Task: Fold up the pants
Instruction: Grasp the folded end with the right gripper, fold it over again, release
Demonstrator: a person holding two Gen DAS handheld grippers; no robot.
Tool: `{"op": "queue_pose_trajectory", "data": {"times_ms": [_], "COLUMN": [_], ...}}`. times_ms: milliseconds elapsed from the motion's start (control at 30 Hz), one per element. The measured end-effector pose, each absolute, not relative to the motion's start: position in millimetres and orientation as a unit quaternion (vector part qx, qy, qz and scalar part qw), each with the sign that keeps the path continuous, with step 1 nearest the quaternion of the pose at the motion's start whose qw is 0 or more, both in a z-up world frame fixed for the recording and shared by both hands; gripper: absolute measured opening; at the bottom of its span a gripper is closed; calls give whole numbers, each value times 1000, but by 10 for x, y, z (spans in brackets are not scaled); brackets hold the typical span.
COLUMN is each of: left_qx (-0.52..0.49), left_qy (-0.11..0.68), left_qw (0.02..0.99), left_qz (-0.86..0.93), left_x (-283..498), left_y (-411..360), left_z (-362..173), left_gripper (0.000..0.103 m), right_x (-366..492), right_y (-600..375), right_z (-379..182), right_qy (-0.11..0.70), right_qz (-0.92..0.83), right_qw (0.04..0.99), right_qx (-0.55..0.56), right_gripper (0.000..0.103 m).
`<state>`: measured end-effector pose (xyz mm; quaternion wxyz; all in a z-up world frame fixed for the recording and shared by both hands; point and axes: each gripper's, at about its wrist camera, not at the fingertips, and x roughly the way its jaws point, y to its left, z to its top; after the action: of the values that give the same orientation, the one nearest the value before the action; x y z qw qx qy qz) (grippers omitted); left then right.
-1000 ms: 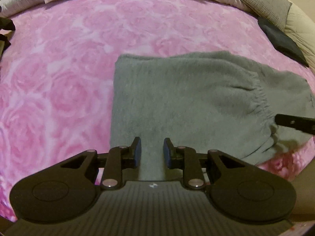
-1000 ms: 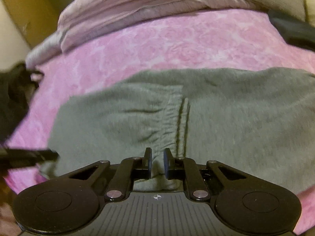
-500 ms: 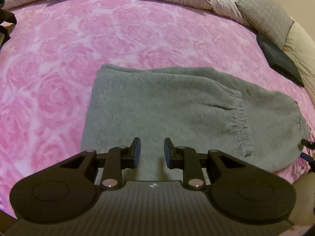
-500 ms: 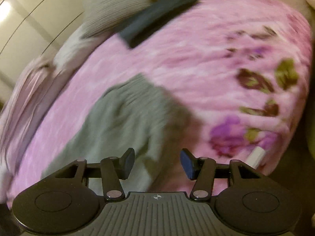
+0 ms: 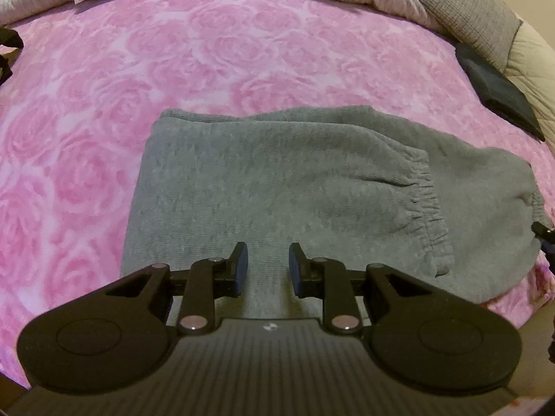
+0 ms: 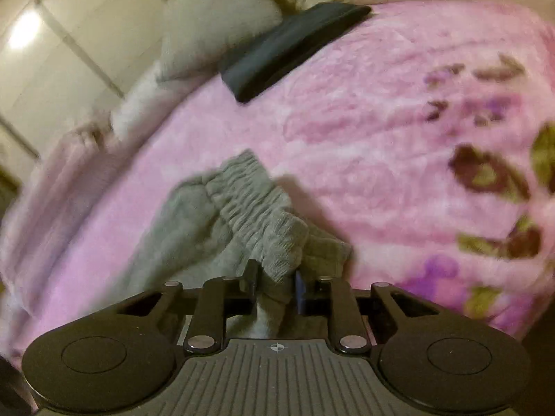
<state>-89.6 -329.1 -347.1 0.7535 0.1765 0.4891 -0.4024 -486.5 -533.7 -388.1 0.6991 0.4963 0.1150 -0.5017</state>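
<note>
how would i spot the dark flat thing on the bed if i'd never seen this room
Start at the pink rose-patterned bedspread. Follow it to the grey knitted pillow. The flat dark navy folded cloth lies beside it, the only dark item, far from the grey sweatpants.

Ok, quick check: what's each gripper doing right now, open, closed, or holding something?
Left gripper: open, empty, above the grey pants.
Right gripper: jaws have just been closing and are shut on the pants' elastic waistband.

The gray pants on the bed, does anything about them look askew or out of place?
Only the waistband end: the gray pants lie flat, folded on the pink blanket, but the right tongs, which have just been closing, pinch the elastic waistband, bunching it up.
</note>
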Motion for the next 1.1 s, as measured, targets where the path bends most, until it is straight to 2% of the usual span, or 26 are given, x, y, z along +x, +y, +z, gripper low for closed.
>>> {"op": "queue_pose_trajectory", "data": {"times_ms": [33, 100, 133, 167, 233, 400, 533, 633, 700, 867, 1000, 1100], "left_qx": [175, 178, 176, 169, 150, 124, 105, 84, 79, 82, 78, 64], "left_qy": [486, 485, 487, 491, 499, 517, 525, 536, 540, 525, 508, 505], "left_qw": [755, 757, 758, 760, 762, 763, 765, 762, 759, 764, 774, 783], "left_qz": [-403, -400, -395, -391, -384, -366, -357, -354, -354, -366, -370, -359], "left_x": [-898, -892, -884, -870, -837, -797, -766, -699, -653, -599, -485, -332], "left_y": [-3287, -3282, -3270, -3249, -3195, -3039, -2899, -2798, -2752, -2636, -2440, -2163], "left_z": [-3455, -3445, -3441, -3433, -3414, -3407, -3403, -3427, -3445, -3405, -3304, -3239], "left_gripper": [20, 20, 20, 20, 20, 20, 20, 20, 20, 20, 20, 20], "right_x": [-4878, -4953, -5007, -5058, -5123, -5199, -5085, -5114, -5109, -4768, -4136, -3436], "right_y": [-5308, -5250, -5218, -5174, -5190, -5227, -5338, -5319, -5314, -5265, -5093, -4797], "right_z": [-3844, -3830, -3856, -3920, -4098, -4257, -4270, -4347, -4303, -3895, -3338, -2813], "right_qy": [112, 100, 88, 71, 58, -3, 9, 16, 22, 115, 208, 254], "right_qz": [-502, -513, -515, -506, -479, -453, -430, -429, -431, -507, -569, -564], "right_qw": [694, 671, 660, 652, 636, 636, 672, 679, 678, 675, 700, 754], "right_qx": [504, 526, 540, 561, 602, 624, 603, 595, 595, 524, 379, 219], "right_gripper": [26, 45, 60, 63, 62, 62, 52, 35, 31, 28, 26, 25]}}
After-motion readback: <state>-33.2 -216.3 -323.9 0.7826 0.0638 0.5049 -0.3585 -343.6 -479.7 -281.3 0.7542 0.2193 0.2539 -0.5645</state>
